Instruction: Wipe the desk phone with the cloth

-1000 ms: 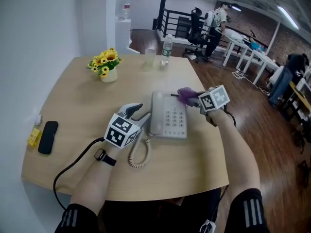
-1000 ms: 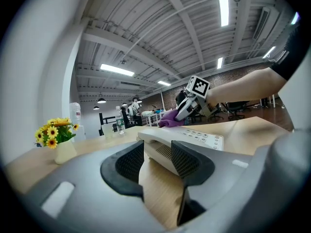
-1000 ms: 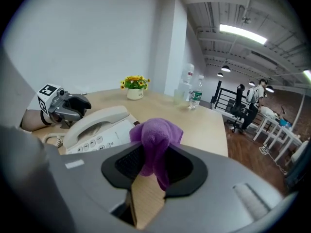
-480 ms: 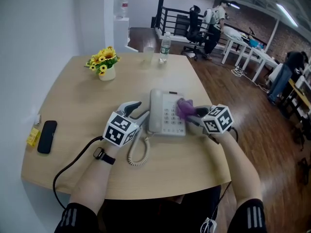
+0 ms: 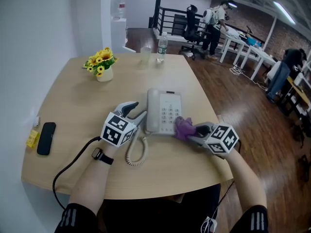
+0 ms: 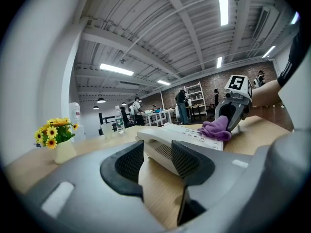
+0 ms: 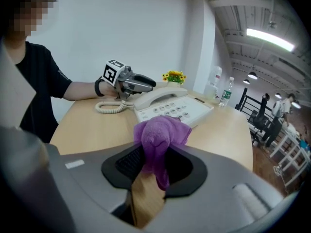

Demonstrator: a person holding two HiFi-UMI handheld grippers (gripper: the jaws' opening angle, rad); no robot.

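A white desk phone lies mid-table with its handset on the left side. My right gripper is shut on a purple cloth, which rests at the phone's near right corner. In the right gripper view the cloth bulges from between the jaws, with the phone's keypad just ahead. My left gripper stands open beside the handset's left edge, nothing between its fingers. In the left gripper view the phone lies just beyond the jaws, and the cloth sits on its far end.
The coiled handset cord loops toward the near edge. A pot of yellow flowers stands far left, a water bottle and a glass at the far edge. A black handset-like object and a yellow item lie at the left edge.
My right gripper has drawn the cloth from the phone's far right part down toward me to its near right corner. The left gripper has stayed beside the handset.
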